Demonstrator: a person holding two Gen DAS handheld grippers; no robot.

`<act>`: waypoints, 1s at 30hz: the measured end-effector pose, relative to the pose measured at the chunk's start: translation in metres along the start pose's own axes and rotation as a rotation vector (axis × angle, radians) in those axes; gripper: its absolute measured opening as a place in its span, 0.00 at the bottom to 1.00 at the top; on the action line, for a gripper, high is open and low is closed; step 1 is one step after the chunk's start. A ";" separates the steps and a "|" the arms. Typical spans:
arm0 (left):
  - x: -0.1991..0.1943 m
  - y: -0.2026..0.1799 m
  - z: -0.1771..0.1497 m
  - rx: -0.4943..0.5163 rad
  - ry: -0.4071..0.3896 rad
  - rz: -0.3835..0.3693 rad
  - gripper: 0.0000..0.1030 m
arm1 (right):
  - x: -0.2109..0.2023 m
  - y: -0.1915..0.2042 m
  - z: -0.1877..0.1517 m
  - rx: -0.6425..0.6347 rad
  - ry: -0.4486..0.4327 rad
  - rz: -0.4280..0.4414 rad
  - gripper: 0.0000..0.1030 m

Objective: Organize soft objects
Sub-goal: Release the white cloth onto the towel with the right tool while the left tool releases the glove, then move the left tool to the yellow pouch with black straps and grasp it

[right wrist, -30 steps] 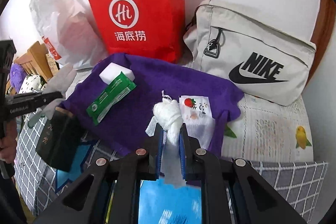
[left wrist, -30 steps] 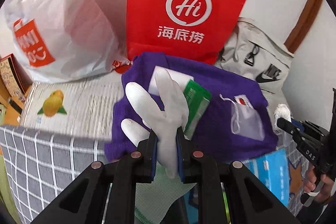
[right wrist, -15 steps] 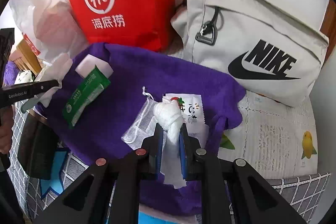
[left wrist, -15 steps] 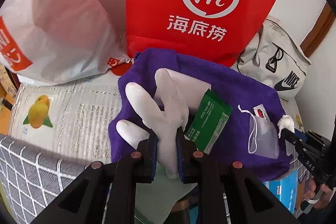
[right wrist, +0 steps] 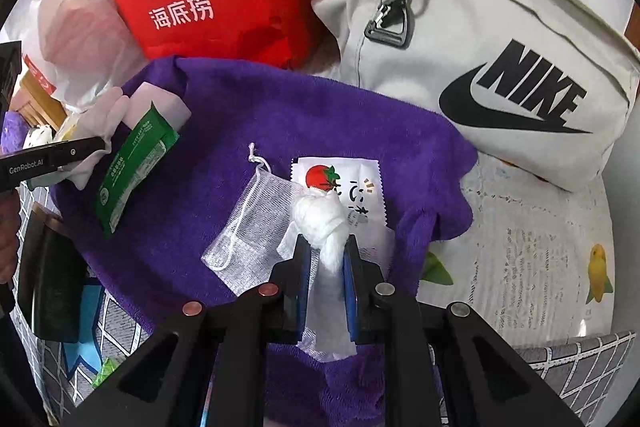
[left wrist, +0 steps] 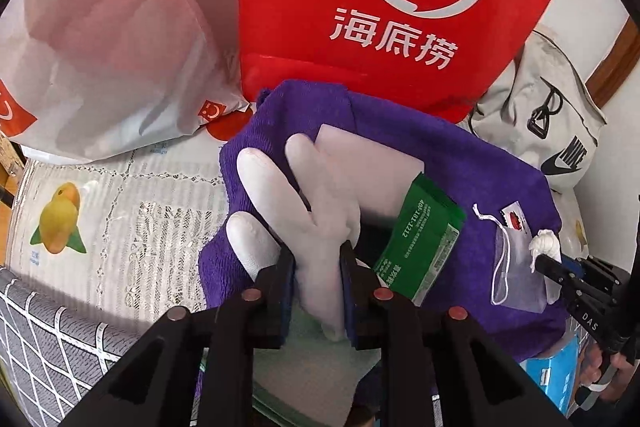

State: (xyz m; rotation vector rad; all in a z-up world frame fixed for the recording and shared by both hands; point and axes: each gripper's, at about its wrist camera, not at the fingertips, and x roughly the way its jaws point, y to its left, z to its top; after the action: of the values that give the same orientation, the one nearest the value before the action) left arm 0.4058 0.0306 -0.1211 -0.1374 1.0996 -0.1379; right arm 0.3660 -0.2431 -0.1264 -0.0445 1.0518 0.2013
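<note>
Left wrist view: white glove (left wrist: 308, 203) sits between the pads of the left gripper (left wrist: 318, 291), jaws opening around it, the pads look to be easing off the cuff while the glove's fingers fan out over the near-left corner of the purple towel (left wrist: 460, 163)

- Landmark: the purple towel, spread on a lace-patterned cloth (left wrist: 132, 211) with a bird print
- On the towel already: white foam block (left wrist: 368, 155) under and beyond the glove's fingers, green packet (left wrist: 424, 247) just beside the glove on the towel's middle, mesh drawstring pouch (right wrist: 256, 219) and strawberry sachet (right wrist: 352, 179) toward the towel's right half
- Right wrist view: right gripper (right wrist: 326, 291) pinching a knotted white gauze wad (right wrist: 320, 223), jaws nearly pressed together on its tail; wad hangs over the pouch and sachet, whether it touches them I cannot tell
- Beyond the towel's far edge: red paper bag (left wrist: 400, 7), white plastic bag (left wrist: 100, 39), grey Nike bag (right wrist: 500, 47), all upright against the wall

Judgement on progress: well along. Four soft items lie gathered on the towel; glove looks mid-release, gauze not yet let go. Left to do: finish both drops, and perhaps wrap or bag the lot — cannot tell which
</note>
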 end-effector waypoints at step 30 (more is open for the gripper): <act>-0.108 0.013 -0.046 -0.007 -0.120 -0.023 0.60 | -0.089 0.029 -0.046 0.011 -0.108 0.037 0.55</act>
State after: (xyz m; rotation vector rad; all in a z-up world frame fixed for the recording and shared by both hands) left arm 0.3166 0.0612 -0.0497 -0.1627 0.9795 -0.1443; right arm 0.2785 -0.2337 -0.0706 -0.0037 0.9466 0.2291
